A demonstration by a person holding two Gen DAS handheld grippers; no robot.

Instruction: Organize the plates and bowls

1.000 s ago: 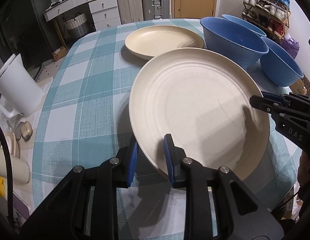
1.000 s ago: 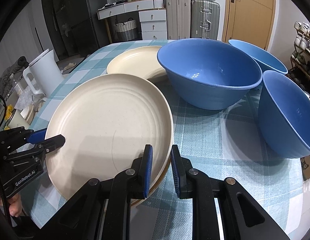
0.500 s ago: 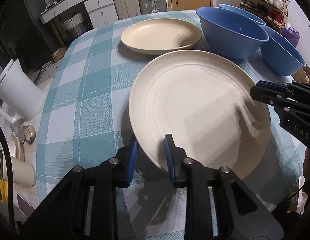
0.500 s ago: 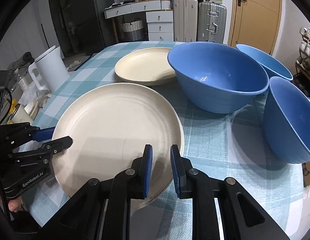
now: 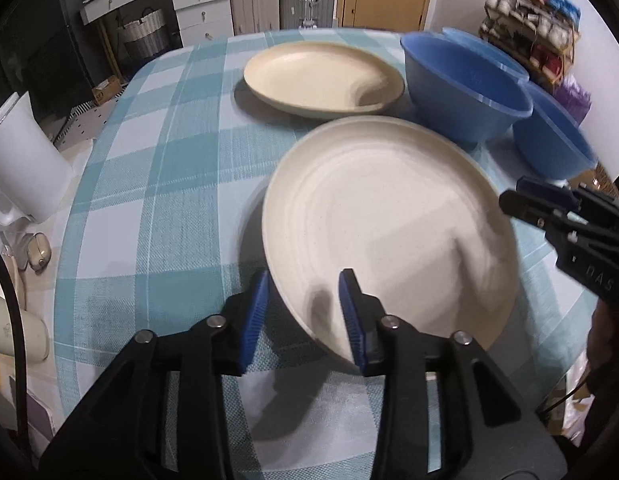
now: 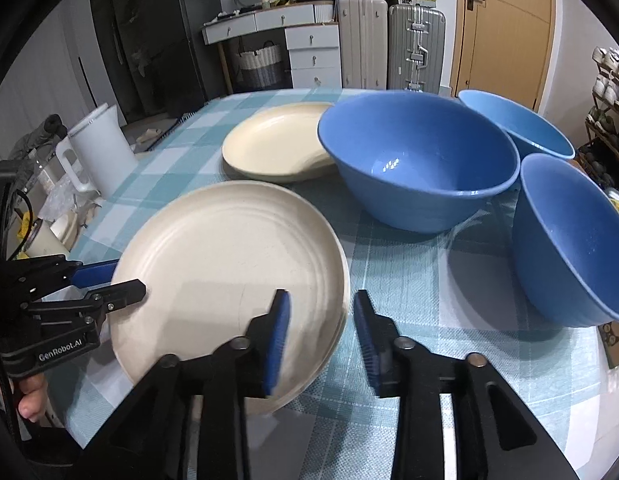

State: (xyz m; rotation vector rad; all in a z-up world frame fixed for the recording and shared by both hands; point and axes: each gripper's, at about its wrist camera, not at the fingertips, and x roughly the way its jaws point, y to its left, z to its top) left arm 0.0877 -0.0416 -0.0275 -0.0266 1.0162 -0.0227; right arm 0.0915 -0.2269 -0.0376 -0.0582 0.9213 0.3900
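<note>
A: Left wrist view first: the left gripper has its jaws straddling the rim of the near plate at about 7 o'clock, and they have just been opening. A second ago the pads were pinched on that rim; now there is a gap each side, so the rim sits between them unheld.

B: The same on the other side? In the right wrist view the right gripper is at the plate's 4 o'clock edge.

A: Yes, its jaws have just been opening too. The rim is between the blue pads, but they look clear of it. Both are released.

B: So where is the plate?

A: Flat on the checked desk, near edge, no longer tilted up as it was a second ago. There seems to be a second rim just under it in the right view, so it may have gone onto another plate. I can't be sure.

B: And the rest?

A: The far plate lies at 12 o'clock from it, apart. The big bowl is at 2 o'clock, with two smaller bowls beyond and beside it, none nested.

B: Then I'd judge this placement done.

A: Likely. The far plate and the bowls still need stacking.
</note>
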